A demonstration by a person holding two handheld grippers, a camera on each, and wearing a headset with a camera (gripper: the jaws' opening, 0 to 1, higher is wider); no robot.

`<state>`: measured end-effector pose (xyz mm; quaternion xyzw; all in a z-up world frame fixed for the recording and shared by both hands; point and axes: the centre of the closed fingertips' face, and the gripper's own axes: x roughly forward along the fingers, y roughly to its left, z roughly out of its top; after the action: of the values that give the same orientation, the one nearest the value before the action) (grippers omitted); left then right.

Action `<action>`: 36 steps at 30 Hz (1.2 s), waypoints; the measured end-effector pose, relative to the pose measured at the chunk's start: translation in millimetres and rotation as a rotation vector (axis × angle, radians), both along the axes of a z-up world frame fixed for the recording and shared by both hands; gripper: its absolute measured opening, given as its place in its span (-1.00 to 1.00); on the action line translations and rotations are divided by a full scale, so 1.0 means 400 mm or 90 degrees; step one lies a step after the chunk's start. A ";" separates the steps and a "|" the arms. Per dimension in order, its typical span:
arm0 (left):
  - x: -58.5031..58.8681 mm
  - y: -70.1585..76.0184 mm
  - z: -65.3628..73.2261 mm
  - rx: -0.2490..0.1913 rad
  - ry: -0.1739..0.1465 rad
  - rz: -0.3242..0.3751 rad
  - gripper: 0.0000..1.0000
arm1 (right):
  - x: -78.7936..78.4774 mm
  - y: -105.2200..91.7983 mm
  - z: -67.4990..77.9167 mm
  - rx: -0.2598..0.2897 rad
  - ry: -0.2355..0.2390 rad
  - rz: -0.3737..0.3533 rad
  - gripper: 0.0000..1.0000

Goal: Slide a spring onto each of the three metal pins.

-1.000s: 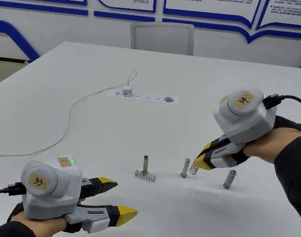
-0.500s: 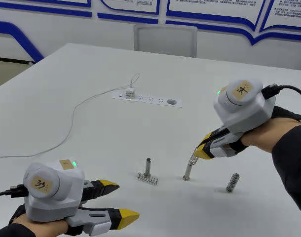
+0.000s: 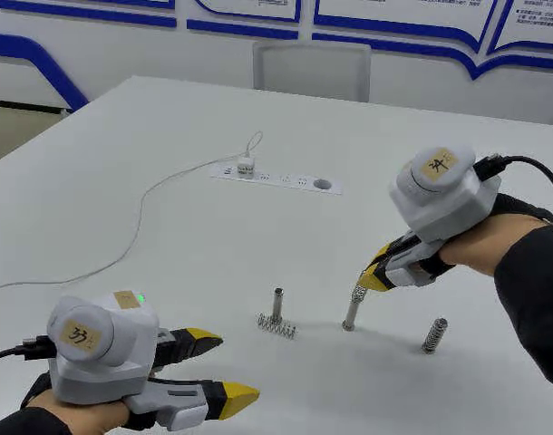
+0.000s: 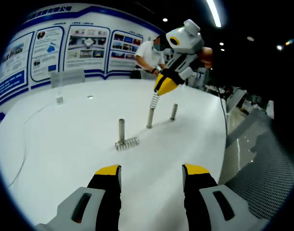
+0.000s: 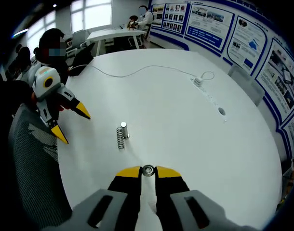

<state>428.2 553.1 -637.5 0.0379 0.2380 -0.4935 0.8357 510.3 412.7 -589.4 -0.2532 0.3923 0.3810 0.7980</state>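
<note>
The right gripper [image 3: 361,283] is pinching a spring [image 3: 358,293] between its yellow tips, which are pressed almost together; in the right gripper view [image 5: 148,171] the coil [image 5: 148,169] is seen end-on between them. A second ago that spring hung low beside the middle pin [image 3: 351,313], near its base. It has since been lifted and now sits at the very top of the pin, its lowest coils at the tip. In the left gripper view it hangs from the right gripper [image 4: 165,87] over the pin [image 4: 150,118].

The left pin [image 3: 277,304] stands bare, as before, with a loose spring [image 3: 276,325] lying flat at its near side, touching the base. An upright spring [image 3: 433,334] stands well apart to the right (whether a pin is inside it I cannot tell).

The left gripper [image 3: 224,369] hovers near the front left of the white table [image 3: 168,263], its jaws spread and nothing between them, much where it was.
</note>
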 end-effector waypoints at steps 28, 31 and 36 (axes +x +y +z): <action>-0.002 0.000 -0.002 0.001 0.002 0.000 0.04 | 0.017 0.005 -0.099 -0.006 0.058 -0.021 -0.77; -0.002 0.000 -0.003 0.001 0.003 0.001 0.04 | 0.018 0.004 -0.109 -0.006 0.063 -0.024 -0.76; -0.001 0.001 -0.002 0.001 0.003 0.001 0.04 | 0.018 0.006 -0.125 -0.007 0.070 -0.028 -0.76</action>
<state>427.7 553.5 -638.5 0.0371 0.2402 -0.4925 0.8357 517.5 414.9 -639.5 -0.2275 0.4431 0.3744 0.7821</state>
